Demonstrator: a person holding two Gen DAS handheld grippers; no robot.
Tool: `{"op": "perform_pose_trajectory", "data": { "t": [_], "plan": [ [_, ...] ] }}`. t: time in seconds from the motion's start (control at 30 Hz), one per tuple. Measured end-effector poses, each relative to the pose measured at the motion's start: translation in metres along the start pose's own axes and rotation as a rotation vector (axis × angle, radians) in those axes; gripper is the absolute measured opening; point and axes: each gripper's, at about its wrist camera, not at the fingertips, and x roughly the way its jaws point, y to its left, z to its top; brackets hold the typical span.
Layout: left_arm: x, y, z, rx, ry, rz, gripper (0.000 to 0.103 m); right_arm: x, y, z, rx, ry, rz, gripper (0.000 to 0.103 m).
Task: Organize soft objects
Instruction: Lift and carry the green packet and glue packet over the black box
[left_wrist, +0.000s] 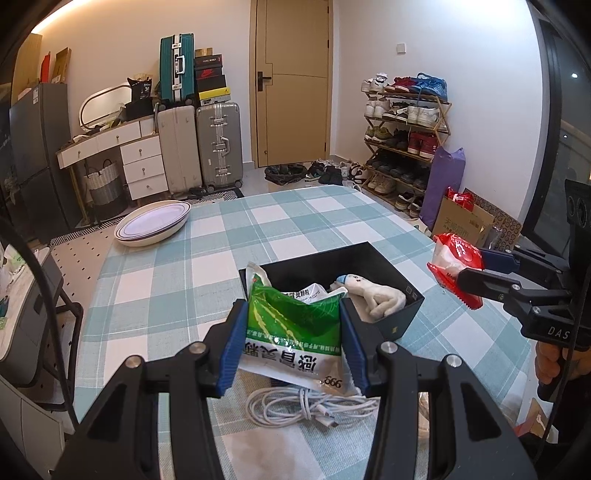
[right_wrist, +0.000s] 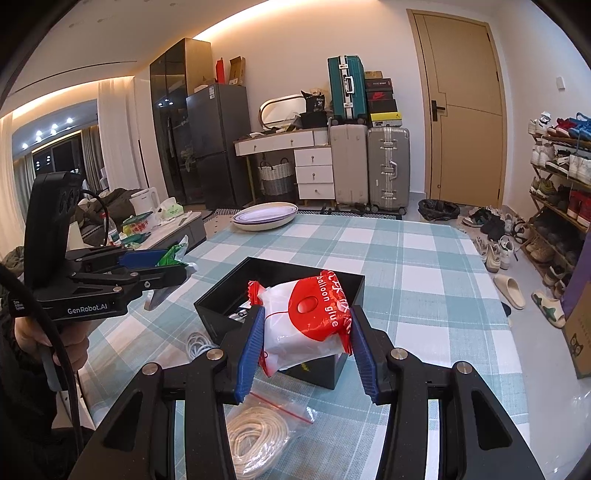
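The left gripper (left_wrist: 291, 339) is clamped on a green packet (left_wrist: 295, 325), held near the black box (left_wrist: 402, 317), which lies just ahead. The right gripper (right_wrist: 306, 343) squeezes a red-and-white bag (right_wrist: 306, 321) directly over the box's near edge, so it seems closer to dropping.

White walls, tan door (left_wrist: 291, 83), stacked suitcases (left_wrist: 218, 144), possibly tiled floor (right_wrist: 469, 236).

Both wrist cams look forward-down past own tongs, close over box (left_wrist: 391, 258) (right_wrist: 221, 299); each sees other's tongs.
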Motion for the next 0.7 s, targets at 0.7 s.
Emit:
{"op": "perform_pose_trajectory", "data": {
  "t": [0.7],
  "plan": [
    [0.055,0.000,0.014,0.000,0.050,0.005,0.048,0.051,-0.011,0.013,-0.014,0.051,-0.009,0.046]
  ]
}}
